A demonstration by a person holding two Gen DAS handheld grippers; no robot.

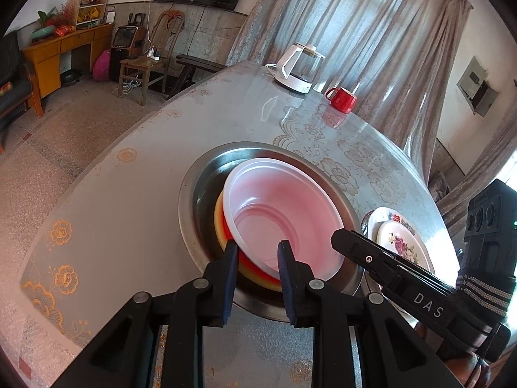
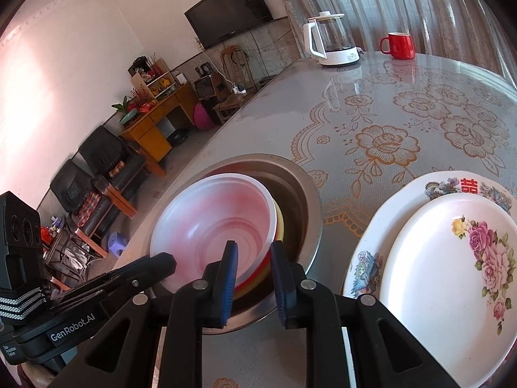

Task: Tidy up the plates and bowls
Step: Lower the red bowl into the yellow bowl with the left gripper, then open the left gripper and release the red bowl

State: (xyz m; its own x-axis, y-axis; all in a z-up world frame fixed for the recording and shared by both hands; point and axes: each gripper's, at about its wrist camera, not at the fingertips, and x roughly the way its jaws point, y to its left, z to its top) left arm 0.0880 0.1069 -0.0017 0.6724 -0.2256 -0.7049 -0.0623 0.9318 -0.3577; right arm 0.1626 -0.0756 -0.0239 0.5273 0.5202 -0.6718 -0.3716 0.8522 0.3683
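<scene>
A long grey curtain (image 1: 355,22) hangs in folds behind the round surface (image 1: 135,174), which wears a glossy cloth patterned with gold roses. Daylight comes through the fabric and shines off the cloth. On the pale far wall a dark flat television (image 2: 231,9) is mounted, with cables trailing down to a wooden chair (image 1: 152,55) below it. Beside that stands an orange wooden desk (image 1: 61,51) piled with red and green oddments, a small shelf unit (image 1: 90,13) on top. Two dark armchairs (image 2: 97,168) line the wall. The floor (image 1: 64,123) is speckled grey terrazzo. A pink cushion-like thing (image 1: 101,64) lies near the desk.
</scene>
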